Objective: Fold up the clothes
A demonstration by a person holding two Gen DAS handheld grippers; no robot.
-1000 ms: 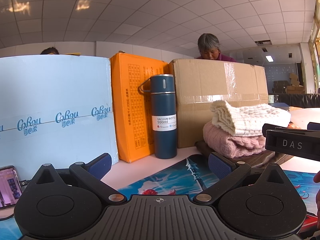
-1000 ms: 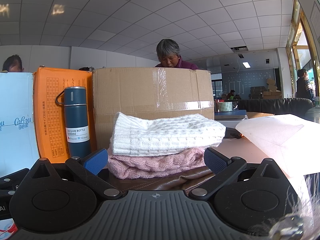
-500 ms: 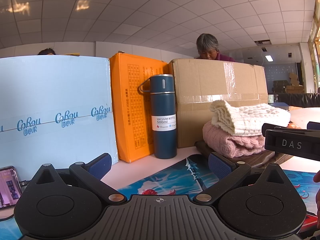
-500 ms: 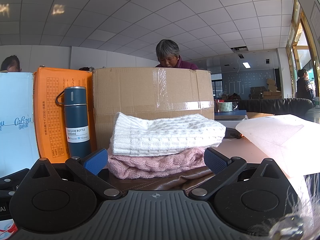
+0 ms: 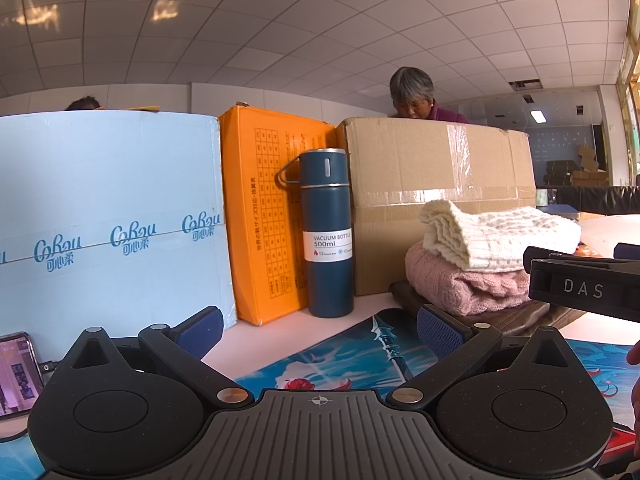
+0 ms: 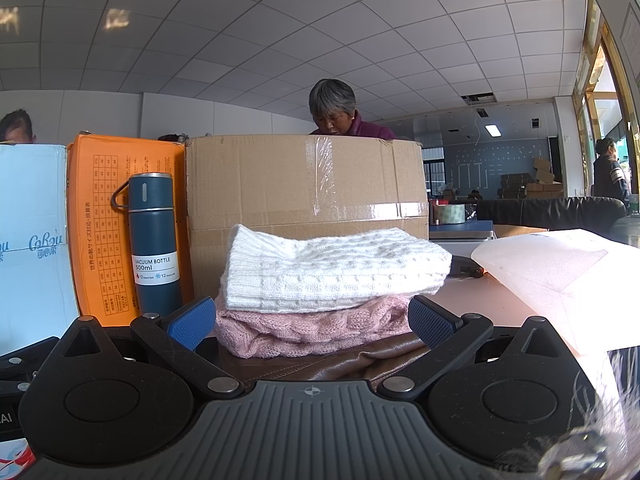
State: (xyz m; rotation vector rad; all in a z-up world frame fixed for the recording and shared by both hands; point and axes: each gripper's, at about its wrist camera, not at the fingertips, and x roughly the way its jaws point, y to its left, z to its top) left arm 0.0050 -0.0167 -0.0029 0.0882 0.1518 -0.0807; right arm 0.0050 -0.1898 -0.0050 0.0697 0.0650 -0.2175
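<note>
A stack of folded clothes lies on the table: a white knit sweater (image 6: 336, 266) on a pink knit sweater (image 6: 312, 330) on a brown leather garment (image 6: 344, 362). The stack also shows at the right of the left wrist view, white sweater (image 5: 500, 236) on pink one (image 5: 460, 284). My right gripper (image 6: 312, 320) is open and empty, its blue pads on either side of the stack's near face. My left gripper (image 5: 316, 330) is open and empty above a printed mat (image 5: 344, 356). The right gripper's body (image 5: 584, 288) shows at the right of the left wrist view.
Along the back stand a light blue box (image 5: 108, 216), an orange box (image 5: 272, 216), a dark blue vacuum bottle (image 5: 326, 236) and a taped cardboard box (image 5: 436, 184). A phone (image 5: 16, 376) lies at left. A white foam sheet (image 6: 568, 280) lies right. A person (image 6: 336, 112) stands behind the boxes.
</note>
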